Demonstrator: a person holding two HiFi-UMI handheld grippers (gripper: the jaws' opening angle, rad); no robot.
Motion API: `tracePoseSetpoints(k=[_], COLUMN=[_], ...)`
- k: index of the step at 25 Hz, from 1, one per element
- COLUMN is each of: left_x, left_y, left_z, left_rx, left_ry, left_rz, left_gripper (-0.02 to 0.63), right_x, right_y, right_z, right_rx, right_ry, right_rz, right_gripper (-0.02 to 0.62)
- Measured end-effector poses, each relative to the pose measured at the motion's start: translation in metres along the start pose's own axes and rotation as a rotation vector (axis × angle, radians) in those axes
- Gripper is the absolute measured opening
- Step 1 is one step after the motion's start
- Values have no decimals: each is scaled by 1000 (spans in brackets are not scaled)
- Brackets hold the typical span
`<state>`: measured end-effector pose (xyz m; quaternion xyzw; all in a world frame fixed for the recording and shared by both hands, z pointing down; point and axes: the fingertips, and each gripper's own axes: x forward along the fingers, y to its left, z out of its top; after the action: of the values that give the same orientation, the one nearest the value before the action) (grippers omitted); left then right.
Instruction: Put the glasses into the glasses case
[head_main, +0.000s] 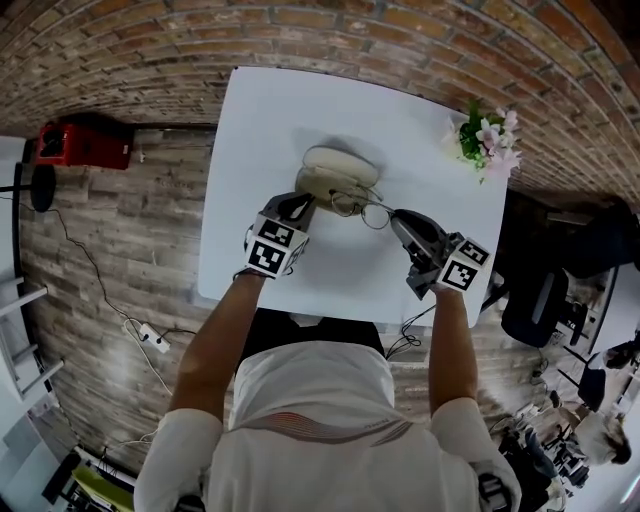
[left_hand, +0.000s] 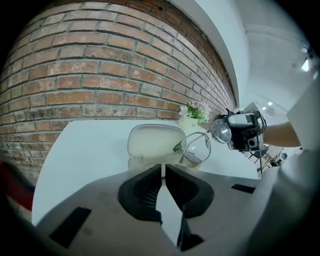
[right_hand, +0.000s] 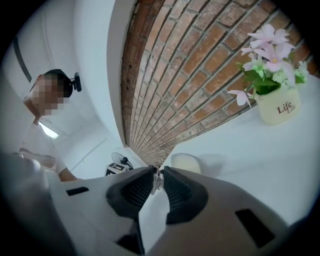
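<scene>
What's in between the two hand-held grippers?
The glasses. The right hand-held gripper pinches them, and they reach toward the left hand-held gripper at the case. The head view shows it best.

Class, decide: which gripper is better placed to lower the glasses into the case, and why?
Right. The right gripper already clamps the glasses beside the open case; the left gripper is busy, jaws shut on the case's near rim.

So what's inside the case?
Only its pale lid lining shows in the open case. The glasses are outside, in front, in the right gripper. The left gripper covers the bottom half.
</scene>
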<state>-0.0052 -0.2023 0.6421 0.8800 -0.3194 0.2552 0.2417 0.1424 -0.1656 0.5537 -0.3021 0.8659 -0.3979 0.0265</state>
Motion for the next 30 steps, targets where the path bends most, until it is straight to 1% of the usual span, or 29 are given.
tracePoseSetpoints(k=[4,8,12,18,21,25,26,27,28,30], left_x=[0,0,0,3,4,6,7,7,7,7], left_y=[0,0,0,-1,0,1,2,2,2,2], left_z=[0,0,-2,-9,-13,-16,-16,-17,-17,-18], left_rx=[-1,-10,-18,-15,-20,-25,-26,-26,-26,-27], left_ry=[-10,-17,-19,-7,2,8,7,7,8,13], left_rz=[-6,-12,-13,-14,-14,-17,-18,-20,-21,-22], left_gripper=[35,35,35,35,35,34,35,35,35,35], right_x=[14,25,35,46,54,64,65,67,68,73], right_y=[-13,-25,-36,-47,-51,-54,-56,-58,-58,-55], right_z=[-5,-13,-18,-31,-36,-42,-43,-44,-45,-48], right_rx=[36,60,86,88,55,-41,-66,-89,-107,-125], right_ry=[8,38,60,136,196,283,298,310,318,330], right_rz=[-46,-86,-108,-163,-201,-291,-325,-355,-374,-381], right_gripper=[117,117,118,120,123,120,69,51,51,51])
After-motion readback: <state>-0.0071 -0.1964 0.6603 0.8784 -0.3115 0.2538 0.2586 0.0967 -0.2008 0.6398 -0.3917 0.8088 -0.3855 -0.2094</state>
